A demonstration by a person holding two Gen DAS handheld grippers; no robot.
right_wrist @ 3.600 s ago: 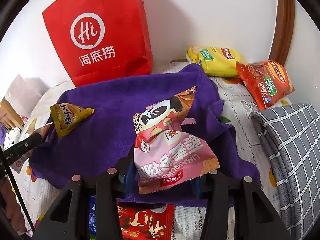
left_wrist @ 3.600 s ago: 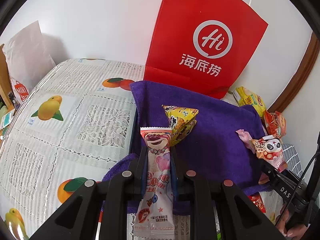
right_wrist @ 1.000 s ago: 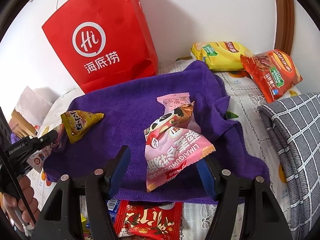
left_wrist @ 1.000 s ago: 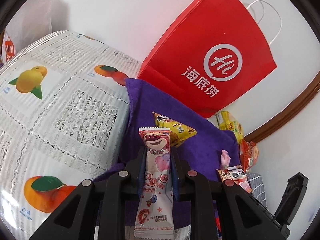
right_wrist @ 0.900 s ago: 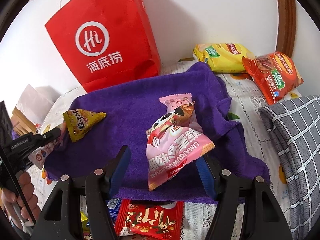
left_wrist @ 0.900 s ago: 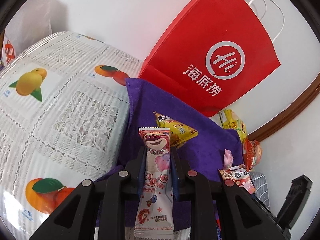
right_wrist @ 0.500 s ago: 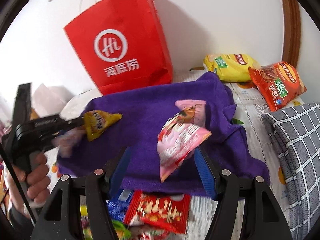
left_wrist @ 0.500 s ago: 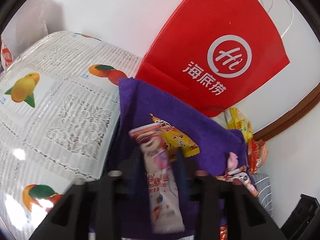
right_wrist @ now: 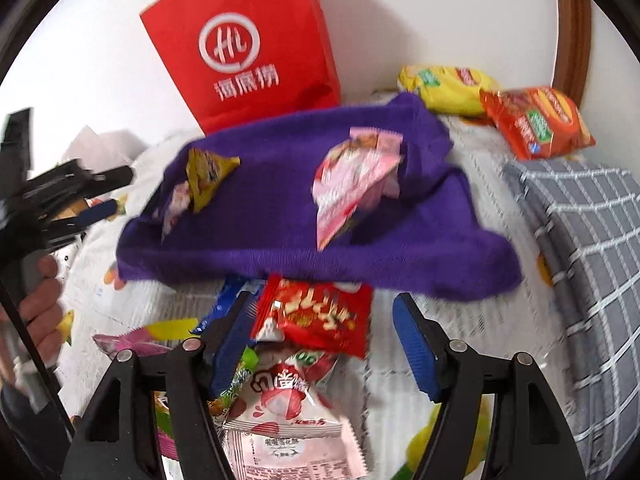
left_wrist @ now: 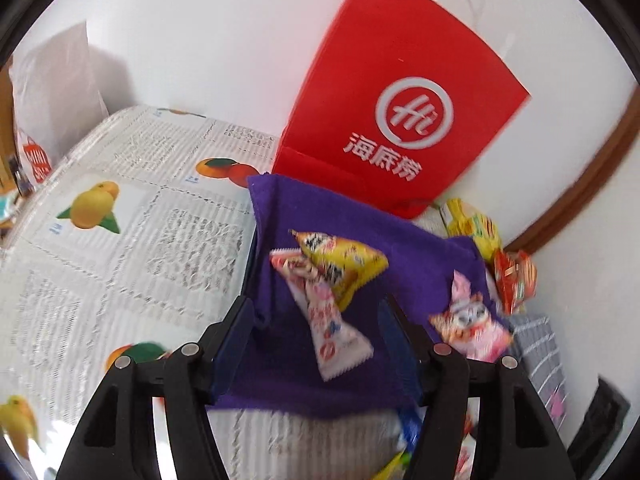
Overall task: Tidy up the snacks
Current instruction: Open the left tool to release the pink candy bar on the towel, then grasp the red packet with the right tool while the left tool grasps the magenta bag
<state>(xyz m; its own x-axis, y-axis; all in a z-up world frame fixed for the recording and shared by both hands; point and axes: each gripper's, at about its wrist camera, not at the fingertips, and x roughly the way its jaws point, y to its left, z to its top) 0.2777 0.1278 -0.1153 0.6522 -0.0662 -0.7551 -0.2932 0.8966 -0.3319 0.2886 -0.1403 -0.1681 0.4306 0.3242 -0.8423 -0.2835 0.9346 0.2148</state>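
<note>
Both grippers' jaws stand apart, gripping nothing: the left gripper (left_wrist: 316,344) near the pink stick pack (left_wrist: 326,316) on the purple towel (left_wrist: 280,360), the right gripper (right_wrist: 320,344) over a red packet (right_wrist: 316,314). Beyond, a panda pack (right_wrist: 352,188) lies on the towel.

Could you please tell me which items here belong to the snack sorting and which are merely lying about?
Part of the job:
purple towel
yellow triangular packet
slim pink bar
pink panda packet
red snack packet
strawberry packet

Just lying about:
red paper bag
grey checked cloth
</note>
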